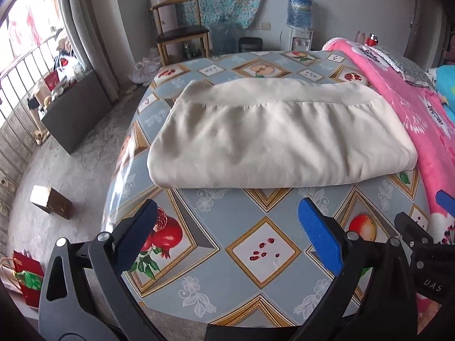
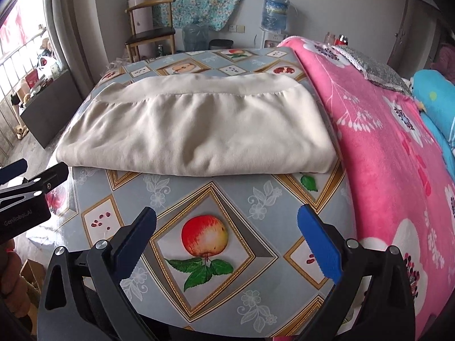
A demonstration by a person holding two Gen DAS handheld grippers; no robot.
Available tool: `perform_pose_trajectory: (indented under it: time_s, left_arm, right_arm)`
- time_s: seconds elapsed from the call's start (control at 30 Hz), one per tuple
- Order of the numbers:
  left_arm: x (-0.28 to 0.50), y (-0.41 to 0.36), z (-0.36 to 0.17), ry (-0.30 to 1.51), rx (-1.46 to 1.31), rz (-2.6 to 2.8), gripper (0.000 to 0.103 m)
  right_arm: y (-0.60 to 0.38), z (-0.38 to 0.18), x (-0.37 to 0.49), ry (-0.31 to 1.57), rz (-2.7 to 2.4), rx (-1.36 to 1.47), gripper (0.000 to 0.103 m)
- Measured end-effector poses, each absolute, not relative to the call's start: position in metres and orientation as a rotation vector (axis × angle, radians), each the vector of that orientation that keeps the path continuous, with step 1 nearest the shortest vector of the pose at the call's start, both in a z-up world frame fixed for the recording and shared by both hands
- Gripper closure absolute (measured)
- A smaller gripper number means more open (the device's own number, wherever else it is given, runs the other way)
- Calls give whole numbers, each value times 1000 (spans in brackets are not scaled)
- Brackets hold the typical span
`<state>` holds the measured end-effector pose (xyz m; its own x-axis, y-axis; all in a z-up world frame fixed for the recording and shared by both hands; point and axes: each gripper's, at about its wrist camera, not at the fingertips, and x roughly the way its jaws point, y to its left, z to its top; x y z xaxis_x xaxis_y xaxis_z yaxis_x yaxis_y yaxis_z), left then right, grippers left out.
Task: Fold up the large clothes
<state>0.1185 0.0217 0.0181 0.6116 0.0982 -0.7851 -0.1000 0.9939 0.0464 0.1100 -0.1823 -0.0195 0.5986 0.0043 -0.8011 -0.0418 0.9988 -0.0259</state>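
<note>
Cream cloth, one item: the garment lay folded into a thick rectangle on your surface, its gathered seam running across the far side and its folded edge toward you. It rested on the fruit-print cover, with its right end just beside the pink flowered blanket.

Left tool: you held it released, jaws spread wide, above the bare cover near the garment's folded edge, touching nothing.

Right tool: you held it released as well, jaws spread, over the printed apple, short of the garment and gripping nothing. Each tool showed at the edge of the other's view.

Background items: a wooden chair by the far wall, a water dispenser with its blue bottle, and a small brown box on the floor.
</note>
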Motion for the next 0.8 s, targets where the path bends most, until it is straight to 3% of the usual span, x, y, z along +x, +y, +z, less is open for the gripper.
perform_pose_trajectory:
  time_s: [0.8]
  left_arm:
    - [130, 26, -2, 1011, -81, 60, 7]
  right_arm:
    - [-172, -26, 119, 988, -4, -52, 6]
